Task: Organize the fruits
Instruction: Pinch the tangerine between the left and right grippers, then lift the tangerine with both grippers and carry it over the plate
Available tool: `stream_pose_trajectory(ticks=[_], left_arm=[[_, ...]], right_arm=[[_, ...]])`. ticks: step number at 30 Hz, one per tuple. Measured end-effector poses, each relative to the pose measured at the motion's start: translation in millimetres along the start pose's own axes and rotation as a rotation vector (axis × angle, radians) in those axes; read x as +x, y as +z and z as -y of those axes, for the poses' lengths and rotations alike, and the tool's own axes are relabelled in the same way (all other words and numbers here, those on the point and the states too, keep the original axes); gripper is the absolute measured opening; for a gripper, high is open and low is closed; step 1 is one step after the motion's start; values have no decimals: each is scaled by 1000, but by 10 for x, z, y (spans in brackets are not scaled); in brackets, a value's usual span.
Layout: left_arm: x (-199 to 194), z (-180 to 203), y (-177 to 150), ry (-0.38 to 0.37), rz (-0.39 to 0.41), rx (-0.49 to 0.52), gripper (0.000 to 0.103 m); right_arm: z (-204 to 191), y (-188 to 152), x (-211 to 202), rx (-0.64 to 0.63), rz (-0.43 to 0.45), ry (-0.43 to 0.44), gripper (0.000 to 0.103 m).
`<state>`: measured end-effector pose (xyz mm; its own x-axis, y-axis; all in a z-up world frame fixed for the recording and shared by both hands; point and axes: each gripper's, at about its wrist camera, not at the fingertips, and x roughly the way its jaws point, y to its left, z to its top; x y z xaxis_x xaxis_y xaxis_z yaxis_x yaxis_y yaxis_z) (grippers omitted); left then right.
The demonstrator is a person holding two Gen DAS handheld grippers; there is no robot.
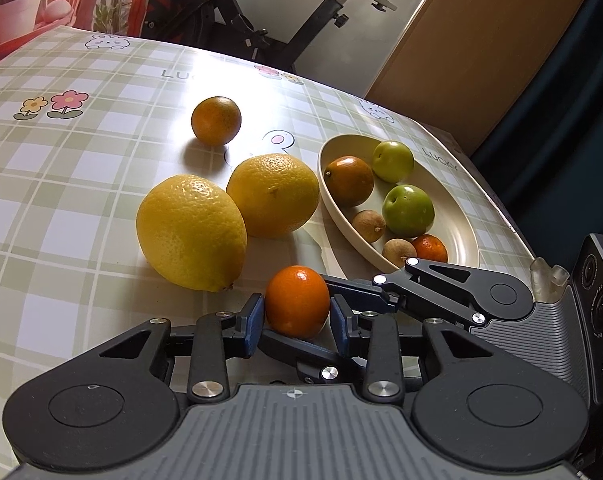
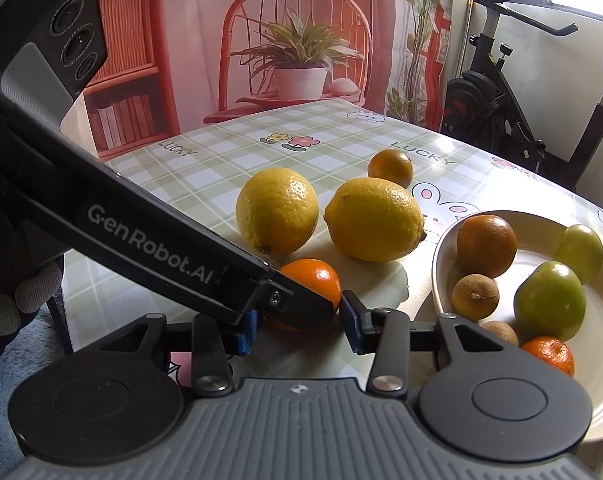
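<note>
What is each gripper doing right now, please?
Left gripper: fingers either side of the small orange on the table; firm grip cannot be told.
Right gripper: open, holding nothing, close beside the same fruit.

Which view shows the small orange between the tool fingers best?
The left wrist view. There the small orange sits unobstructed between the left tool's blue pads, nearly its whole face visible. In the right wrist view, the same orange is largely covered by the other tool's black body, leaving only its top.
</note>
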<state>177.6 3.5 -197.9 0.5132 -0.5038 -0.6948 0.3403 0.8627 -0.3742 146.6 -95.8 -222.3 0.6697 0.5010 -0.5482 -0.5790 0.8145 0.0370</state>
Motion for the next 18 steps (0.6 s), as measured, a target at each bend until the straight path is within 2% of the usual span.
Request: stream_pose_trajectory(ticks=[9,12,18], left_arm=[[-19,53,40,3,-2,22,37],[-60,162,127,-6,20,59,37],[-69,479,451,-29,74,121,38]], right_arm=[[34,9,-60,21,18,0,44],[122,54,-183,49,52,-8,44],[388,232,-481,73,130,-79,44]])
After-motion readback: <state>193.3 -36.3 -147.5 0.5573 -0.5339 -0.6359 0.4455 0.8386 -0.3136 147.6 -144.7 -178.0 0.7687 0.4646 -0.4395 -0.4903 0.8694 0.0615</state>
